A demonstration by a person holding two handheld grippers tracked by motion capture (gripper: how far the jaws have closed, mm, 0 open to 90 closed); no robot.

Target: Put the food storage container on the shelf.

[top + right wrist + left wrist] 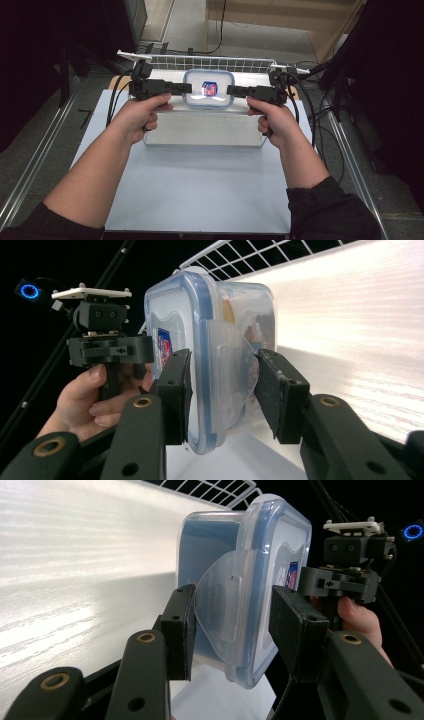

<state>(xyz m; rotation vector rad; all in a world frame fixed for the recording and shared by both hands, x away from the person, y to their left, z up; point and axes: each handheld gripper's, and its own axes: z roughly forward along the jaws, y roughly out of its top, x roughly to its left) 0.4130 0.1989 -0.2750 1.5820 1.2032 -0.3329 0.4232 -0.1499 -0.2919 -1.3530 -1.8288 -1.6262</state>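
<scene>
A clear plastic container (209, 89) with a blue-sealed lid and a red and blue sticker sits on a pale raised platform (205, 131). My left gripper (189, 88) reaches in from its left side and my right gripper (230, 90) from its right. In the left gripper view the container (235, 570) fills the gap, and my left gripper (232, 625) has its pads pressed on the lid edge and the side latch flap. In the right gripper view my right gripper (222, 390) clamps the opposite flap of the container (220, 315) in the same way.
A white wire basket (210, 63) stands right behind the platform. The platform rests on a light blue table top (200, 190). Cables (112, 100) trail from both grippers over the table's sides. Dark stands flank the table.
</scene>
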